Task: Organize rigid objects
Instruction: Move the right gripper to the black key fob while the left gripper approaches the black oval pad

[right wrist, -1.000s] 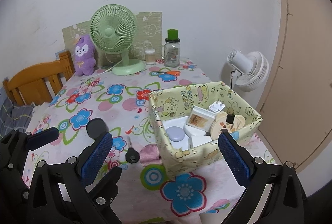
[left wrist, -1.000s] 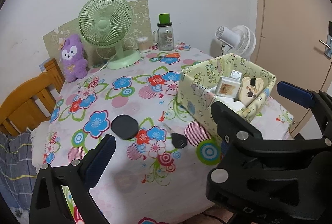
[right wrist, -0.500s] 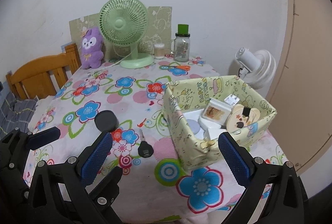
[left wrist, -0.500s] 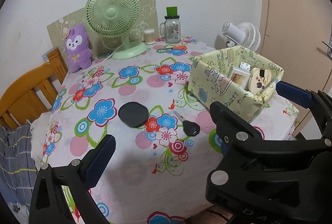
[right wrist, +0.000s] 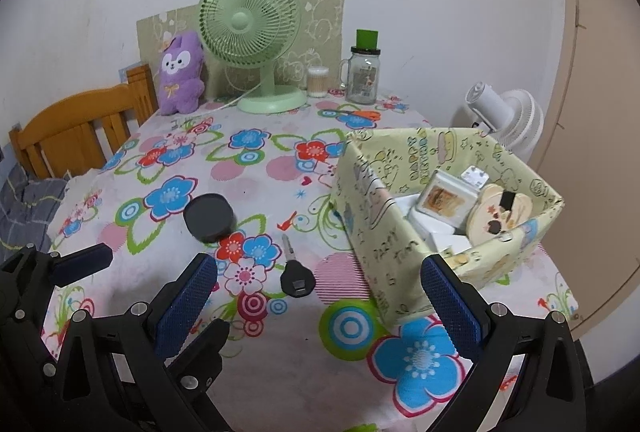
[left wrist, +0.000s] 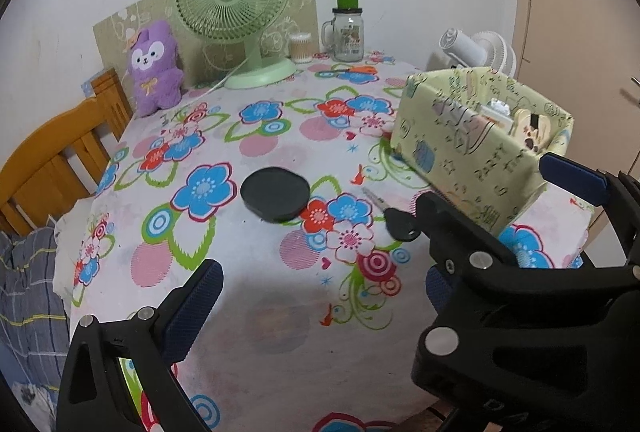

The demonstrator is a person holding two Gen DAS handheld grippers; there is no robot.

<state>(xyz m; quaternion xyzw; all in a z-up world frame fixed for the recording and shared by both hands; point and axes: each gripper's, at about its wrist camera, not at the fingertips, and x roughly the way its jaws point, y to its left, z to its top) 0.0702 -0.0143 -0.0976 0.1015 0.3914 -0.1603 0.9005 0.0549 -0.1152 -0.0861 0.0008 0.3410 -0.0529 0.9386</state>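
Observation:
A black round lid (left wrist: 275,198) (right wrist: 209,216) lies on the floral tablecloth near the table's middle. A black-headed key (left wrist: 394,218) (right wrist: 295,274) lies to its right, beside a yellow patterned box (left wrist: 476,139) (right wrist: 380,232) that holds several small items. My left gripper (left wrist: 320,292) is open and empty, above the table's near edge, in front of the lid. My right gripper (right wrist: 320,292) is open and empty, hovering close in front of the key. The left gripper also shows in the right wrist view (right wrist: 80,260) at the lower left.
A green desk fan (right wrist: 256,39), a purple plush toy (right wrist: 180,75), a glass jar with a green lid (right wrist: 362,71) and a cotton-swab pot (right wrist: 318,81) stand along the back wall. A wooden chair (right wrist: 76,131) is at the left. A white fan (right wrist: 504,115) stands beyond the box.
Both grippers have dropped lower and moved closer to the table; the lid and key appear larger and nearer. Both stay open. Nothing on the table has moved.

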